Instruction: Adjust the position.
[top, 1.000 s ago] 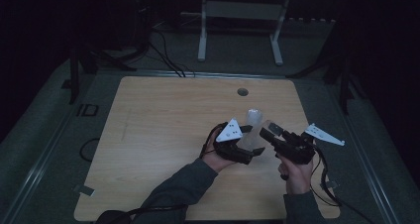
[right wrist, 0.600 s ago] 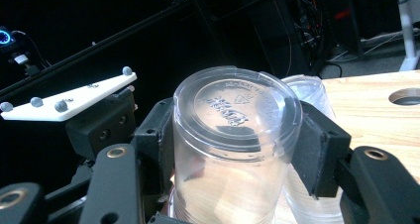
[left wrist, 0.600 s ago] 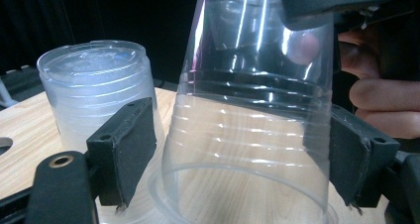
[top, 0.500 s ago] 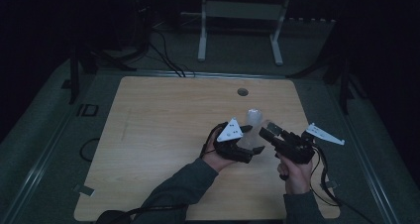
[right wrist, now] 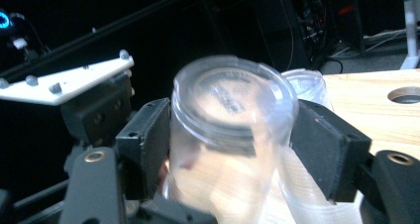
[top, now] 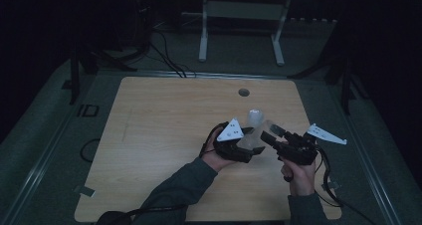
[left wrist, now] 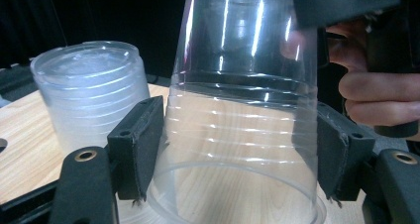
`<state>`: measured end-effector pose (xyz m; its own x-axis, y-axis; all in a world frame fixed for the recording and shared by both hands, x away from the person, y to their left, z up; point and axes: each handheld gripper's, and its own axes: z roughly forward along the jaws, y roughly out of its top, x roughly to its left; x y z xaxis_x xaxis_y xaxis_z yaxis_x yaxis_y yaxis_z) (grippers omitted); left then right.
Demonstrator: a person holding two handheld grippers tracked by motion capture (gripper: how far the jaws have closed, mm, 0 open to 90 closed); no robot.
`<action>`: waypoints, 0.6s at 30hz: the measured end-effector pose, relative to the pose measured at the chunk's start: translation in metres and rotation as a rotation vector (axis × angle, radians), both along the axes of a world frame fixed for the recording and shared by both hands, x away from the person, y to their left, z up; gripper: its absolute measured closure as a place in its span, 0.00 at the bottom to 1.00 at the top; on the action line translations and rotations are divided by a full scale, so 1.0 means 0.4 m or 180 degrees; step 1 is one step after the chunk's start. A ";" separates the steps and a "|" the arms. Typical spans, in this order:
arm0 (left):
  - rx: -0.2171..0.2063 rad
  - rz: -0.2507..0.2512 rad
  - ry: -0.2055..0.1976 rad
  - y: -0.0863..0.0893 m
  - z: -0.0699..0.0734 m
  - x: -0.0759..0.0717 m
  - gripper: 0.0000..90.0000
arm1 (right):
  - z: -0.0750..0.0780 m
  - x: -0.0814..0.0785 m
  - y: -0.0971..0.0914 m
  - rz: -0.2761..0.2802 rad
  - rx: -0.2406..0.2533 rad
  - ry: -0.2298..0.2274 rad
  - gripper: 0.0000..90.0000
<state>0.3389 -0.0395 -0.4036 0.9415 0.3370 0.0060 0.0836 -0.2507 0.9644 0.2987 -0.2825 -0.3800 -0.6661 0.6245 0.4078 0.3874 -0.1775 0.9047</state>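
Cup: clear plastic cup [left wrist: 242, 115], upside down, centre frame, above the counter [top: 164, 135].
Left gripper [left wrist: 237, 154]: just been closing, now clamped on the cup's lower wall.
Right gripper [right wrist: 228, 149]: just been opening, jaws apart around the cup's base.
Stack [left wrist: 91, 95]: upper left, just beside.
Risk: thin wall buckling under squeeze; swinging into stack, toppling it.

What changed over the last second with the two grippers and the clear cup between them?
The left gripper has just closed its jaws onto the clear plastic cup, pads against its sides. The right gripper has just been opening around the cup's base end, handing it over. Both hands kept their place, and the stack of cups stayed standing on the table.
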 end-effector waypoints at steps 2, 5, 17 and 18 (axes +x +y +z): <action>0.0019 -0.0001 -0.0029 0.008 0.005 0.000 0.33 | 0.002 -0.004 -0.004 0.0039 -0.0059 -0.0025 0.33; 0.0039 -0.0012 -0.0036 0.021 0.013 0.001 0.34 | 0.007 -0.009 -0.011 0.0100 -0.0133 -0.0050 0.33; 0.0113 -0.0126 0.0045 0.077 0.037 0.027 0.34 | 0.040 0.016 -0.027 0.0679 -0.0999 -0.0139 0.36; 0.0125 -0.0151 0.0051 0.078 0.038 0.029 0.34 | 0.044 0.021 -0.024 0.0721 -0.1103 -0.0179 0.36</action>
<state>0.3503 -0.0082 -0.3885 0.9564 0.2919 0.0031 0.0862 -0.2925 0.9524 0.3073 -0.2923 -0.3623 -0.8177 0.5535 0.1582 0.3299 0.2253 0.9168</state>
